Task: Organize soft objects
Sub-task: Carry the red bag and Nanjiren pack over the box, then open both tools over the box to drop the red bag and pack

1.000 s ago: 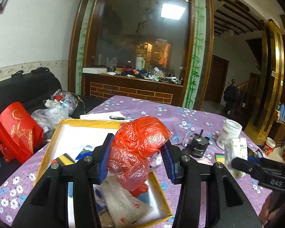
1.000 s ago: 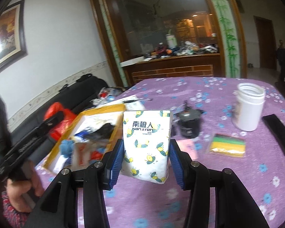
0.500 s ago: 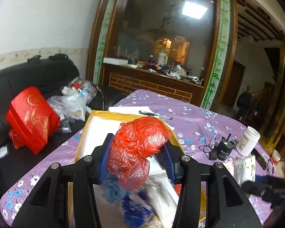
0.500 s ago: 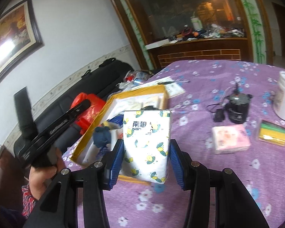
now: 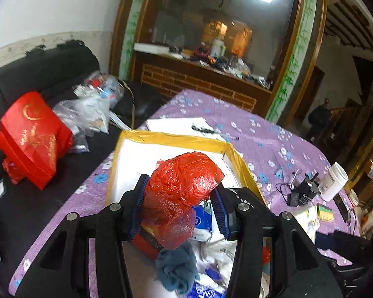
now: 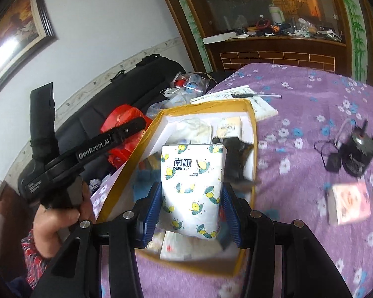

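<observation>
The left tongs [image 5: 179, 202] are clamped on a crumpled red plastic bag [image 5: 181, 191], held above the yellow-rimmed box [image 5: 171, 137] on the purple flowered counter [image 5: 273, 144]. Below the bag, inside the box, lie a blue-grey cloth [image 5: 177, 269] and white packets. The right tongs [image 6: 191, 208] are clamped on a white tissue pack [image 6: 192, 186] printed with bees, held upright over the near end of the same box [image 6: 204, 105]. A hand [image 6: 54, 223] grips the left tool's handle beside the box.
</observation>
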Action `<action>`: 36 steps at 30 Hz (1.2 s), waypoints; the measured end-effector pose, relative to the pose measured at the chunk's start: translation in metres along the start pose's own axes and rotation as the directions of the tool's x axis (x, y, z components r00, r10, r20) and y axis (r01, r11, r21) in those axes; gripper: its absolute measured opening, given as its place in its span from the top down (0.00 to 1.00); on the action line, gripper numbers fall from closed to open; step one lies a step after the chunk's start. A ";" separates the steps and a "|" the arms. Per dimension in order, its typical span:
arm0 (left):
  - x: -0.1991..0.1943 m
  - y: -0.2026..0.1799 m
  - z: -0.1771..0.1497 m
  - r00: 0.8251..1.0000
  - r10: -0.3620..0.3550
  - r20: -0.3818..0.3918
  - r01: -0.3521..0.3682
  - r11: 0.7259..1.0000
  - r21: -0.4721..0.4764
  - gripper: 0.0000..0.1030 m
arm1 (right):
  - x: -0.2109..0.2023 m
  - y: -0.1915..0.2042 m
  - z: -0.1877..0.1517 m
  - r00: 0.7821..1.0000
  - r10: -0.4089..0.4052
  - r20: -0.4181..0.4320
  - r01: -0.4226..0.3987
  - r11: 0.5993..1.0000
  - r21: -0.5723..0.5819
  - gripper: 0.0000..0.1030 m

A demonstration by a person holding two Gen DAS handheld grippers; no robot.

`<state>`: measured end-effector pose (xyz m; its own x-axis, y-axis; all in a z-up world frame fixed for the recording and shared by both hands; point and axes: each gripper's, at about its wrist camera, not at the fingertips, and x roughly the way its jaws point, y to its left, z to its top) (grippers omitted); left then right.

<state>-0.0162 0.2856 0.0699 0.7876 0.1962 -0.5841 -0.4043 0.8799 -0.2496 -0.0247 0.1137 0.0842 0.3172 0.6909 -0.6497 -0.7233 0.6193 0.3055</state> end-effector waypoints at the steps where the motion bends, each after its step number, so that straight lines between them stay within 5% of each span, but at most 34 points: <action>1: 0.007 0.002 0.002 1.000 0.001 -0.020 -0.001 1.000 -0.005 0.55 | 0.005 0.001 0.004 1.000 -0.008 -0.002 0.008 1.000 -0.001 0.53; 15: 0.045 0.016 0.000 0.990 0.002 -0.138 -0.003 1.000 -0.007 0.55 | 0.074 0.008 0.022 0.997 -0.042 -0.065 0.041 0.999 -0.004 0.54; 23: 0.053 0.015 -0.002 0.984 -0.019 -0.177 0.017 1.000 -0.013 0.55 | 0.079 0.007 0.021 0.997 -0.047 -0.062 0.046 0.999 -0.007 0.53; 36: 0.045 0.010 -0.002 0.981 -0.029 -0.194 0.027 1.000 -0.009 0.41 | 0.059 0.012 0.020 0.999 -0.031 -0.042 0.030 0.999 -0.022 0.42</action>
<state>0.0140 0.3025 0.0398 0.6939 0.0833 -0.7153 -0.3868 0.8809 -0.2726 -0.0024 0.1700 0.0634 0.3138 0.6550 -0.6874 -0.7264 0.6319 0.2704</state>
